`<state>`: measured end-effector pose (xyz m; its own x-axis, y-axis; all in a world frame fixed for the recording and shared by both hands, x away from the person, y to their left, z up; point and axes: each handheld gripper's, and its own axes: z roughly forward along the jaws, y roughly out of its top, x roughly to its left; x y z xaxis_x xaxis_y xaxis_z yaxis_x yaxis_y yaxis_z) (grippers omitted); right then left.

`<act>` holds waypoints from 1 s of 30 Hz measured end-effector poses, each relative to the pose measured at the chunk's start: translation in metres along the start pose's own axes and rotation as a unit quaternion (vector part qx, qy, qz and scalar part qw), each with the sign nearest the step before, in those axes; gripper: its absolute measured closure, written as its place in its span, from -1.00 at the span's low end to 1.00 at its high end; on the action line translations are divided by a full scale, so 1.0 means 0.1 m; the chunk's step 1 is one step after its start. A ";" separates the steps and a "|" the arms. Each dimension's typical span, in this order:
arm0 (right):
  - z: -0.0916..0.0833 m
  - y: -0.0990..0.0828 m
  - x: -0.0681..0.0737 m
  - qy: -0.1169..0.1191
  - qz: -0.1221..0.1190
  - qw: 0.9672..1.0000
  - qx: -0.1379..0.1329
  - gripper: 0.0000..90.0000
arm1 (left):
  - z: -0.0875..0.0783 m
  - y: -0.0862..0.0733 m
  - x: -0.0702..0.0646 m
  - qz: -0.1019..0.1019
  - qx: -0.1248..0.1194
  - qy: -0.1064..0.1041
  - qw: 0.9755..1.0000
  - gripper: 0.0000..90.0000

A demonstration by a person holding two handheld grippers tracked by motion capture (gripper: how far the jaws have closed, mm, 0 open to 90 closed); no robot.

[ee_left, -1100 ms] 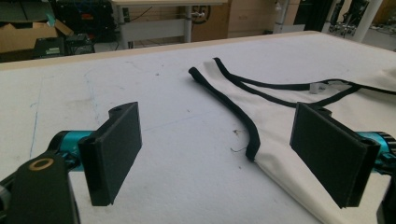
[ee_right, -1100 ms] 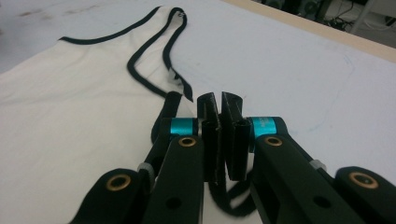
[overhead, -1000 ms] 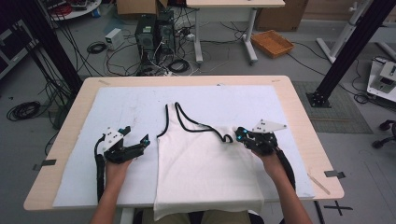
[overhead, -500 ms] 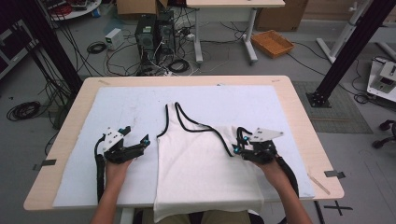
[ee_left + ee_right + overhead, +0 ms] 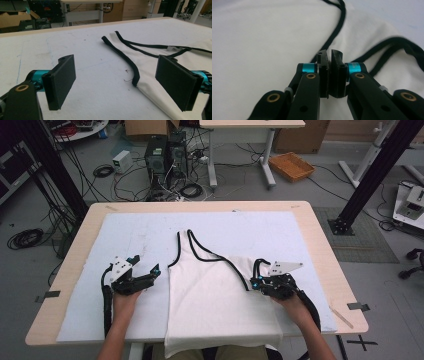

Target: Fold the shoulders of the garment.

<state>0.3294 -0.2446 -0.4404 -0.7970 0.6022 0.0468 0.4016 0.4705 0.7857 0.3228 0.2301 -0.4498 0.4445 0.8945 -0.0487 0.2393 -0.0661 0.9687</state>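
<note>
1. Two grippers flank a white tank top that lies flat on the white mat; its long axis runs from the straps at frame centre down to the hem at the bottom edge of the high view.
2. Right gripper: at the garment's right armhole, right of centre, its jaws have just been closing and now stand all but together; the right gripper view shows them pinching over the black-trimmed edge, apparently gripping fabric.
3. Left gripper: jaws wide apart, nothing between them, resting just left of the garment's left side.
4. Left gripper view: the black-trimmed armhole lies ahead and to the right, near the right-hand pad.
5. Both forearms enter from the bottom edge, hands low over the mat.
</note>
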 end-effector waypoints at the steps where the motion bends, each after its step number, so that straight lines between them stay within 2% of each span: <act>1: 0.02 -0.02 0.00 -0.009 -0.003 1.000 0.013 0.86 | 0.00 0.00 0.00 0.000 0.000 0.000 1.000 -0.63; 3: 0.04 -0.04 -0.02 -0.018 -0.008 0.999 0.026 0.70 | 0.00 0.00 -0.01 0.001 -0.002 -0.001 1.000 -0.63; 4: 0.04 -0.04 -0.02 -0.018 -0.008 0.999 0.026 0.70 | 0.00 0.00 -0.01 0.001 -0.002 -0.001 1.000 -0.63; 5: 0.02 -0.04 -0.03 -0.013 0.002 1.000 0.019 0.53 | 0.00 0.00 0.00 0.002 -0.002 -0.003 1.000 -0.63; 6: 0.00 -0.03 -0.04 -0.012 0.003 1.000 0.011 0.43 | 0.00 0.00 0.00 0.002 -0.002 -0.003 1.000 -0.63; 7: -0.03 -0.02 -0.05 -0.013 0.004 1.000 -0.005 0.24 | 0.00 0.00 0.00 0.002 -0.002 -0.004 1.000 -0.63; 8: -0.08 -0.01 -0.06 -0.023 0.011 0.999 -0.020 0.07 | 0.00 0.00 0.00 -0.001 0.001 -0.005 1.000 -0.63; 9: -0.12 0.00 -0.07 -0.037 0.014 0.999 -0.036 -0.01 | 0.00 0.01 0.00 -0.001 0.003 -0.008 1.000 -0.63; 10: -0.12 0.00 -0.07 -0.037 0.014 0.999 -0.036 -0.01 | 0.00 0.02 0.00 0.000 0.002 -0.012 1.000 -0.63; 11: -0.16 0.00 -0.09 -0.050 0.013 0.997 -0.049 -0.10 | 0.00 0.04 0.00 -0.001 0.000 -0.013 1.000 -0.63; 13: -0.22 -0.01 -0.14 -0.079 0.016 0.995 -0.060 -0.32 | 0.01 0.10 0.00 0.002 -0.005 -0.022 1.000 -0.63; 14: -0.26 -0.05 -0.18 -0.105 0.023 0.992 -0.062 -0.45 | 0.02 0.11 0.00 0.003 -0.006 -0.022 1.000 -0.63; 15: -0.26 -0.05 -0.18 -0.105 0.023 0.992 -0.062 -0.45 | 0.03 0.14 0.00 0.005 -0.004 -0.026 1.000 -0.63; 16: -0.29 -0.07 -0.23 -0.120 0.032 0.990 -0.063 -0.52 | 0.06 0.16 0.01 0.003 -0.002 -0.032 0.999 -0.63; 19: -0.33 -0.08 -0.28 -0.128 0.044 0.988 -0.070 -0.53 | 0.18 0.26 0.03 0.005 0.010 -0.050 0.999 -0.63; 22: -0.37 -0.08 -0.33 -0.133 0.057 0.986 -0.080 -0.53 | 0.34 0.43 0.04 -0.001 0.022 -0.086 0.996 -0.63; 24: -0.36 -0.08 -0.34 -0.134 0.056 0.986 -0.076 -0.53 | 0.47 0.55 0.03 0.003 0.038 -0.101 0.994 -0.64; 28: -0.33 -0.08 -0.35 -0.134 0.054 0.987 -0.068 -0.53 | 0.78 0.75 -0.02 0.009 0.069 -0.111 0.991 -0.64; 30: -0.32 -0.08 -0.35 -0.133 0.054 0.987 -0.067 -0.53 | 0.90 0.81 -0.04 0.012 0.077 -0.105 0.991 -0.64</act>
<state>0.3394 -0.2903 -0.4289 -0.5981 0.8013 -0.0149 0.4005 0.3150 0.8604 0.4179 0.1810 -0.3933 0.6168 0.7817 -0.0920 0.3495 -0.1672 0.9219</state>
